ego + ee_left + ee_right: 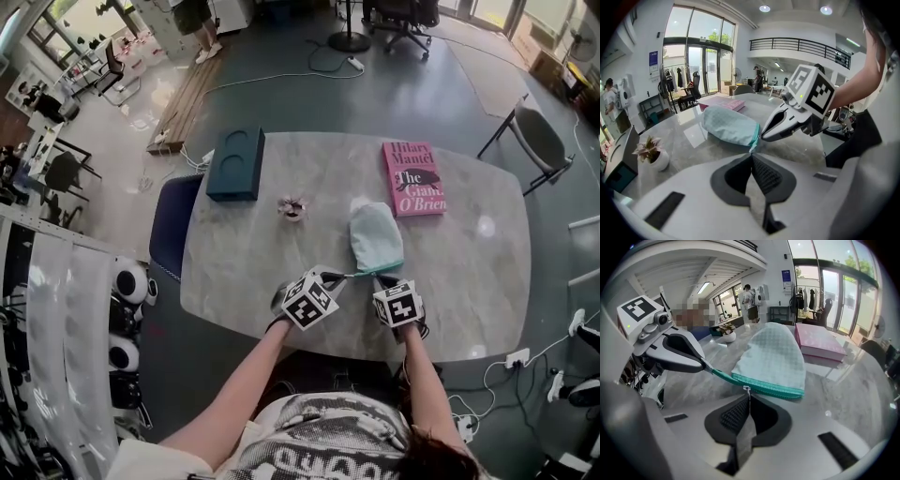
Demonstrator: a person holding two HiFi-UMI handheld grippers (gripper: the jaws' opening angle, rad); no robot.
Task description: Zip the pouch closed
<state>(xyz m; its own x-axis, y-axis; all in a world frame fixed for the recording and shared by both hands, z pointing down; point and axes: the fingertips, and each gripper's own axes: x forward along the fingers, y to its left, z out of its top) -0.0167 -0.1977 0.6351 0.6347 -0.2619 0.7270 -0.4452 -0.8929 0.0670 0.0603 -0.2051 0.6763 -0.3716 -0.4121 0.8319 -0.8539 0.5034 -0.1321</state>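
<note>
Right gripper view shows the right gripper [748, 393] closed on the zipper pull [746, 388] of the pale teal pouch [773, 357], which lies flat on the desk [848, 390]. The left gripper [752, 153] is clamped on the zipper's tail end [753, 144].

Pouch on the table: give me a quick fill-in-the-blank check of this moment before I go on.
The metal zipper pull is pinched by the ____ gripper.
The left gripper holds the teal tail of the pouch, jaws ____.
Past the pouch lies a ____ book.
In the head view the potted plant stands to the pouch's ____.
Missing: right; shut; pink; left.
</note>
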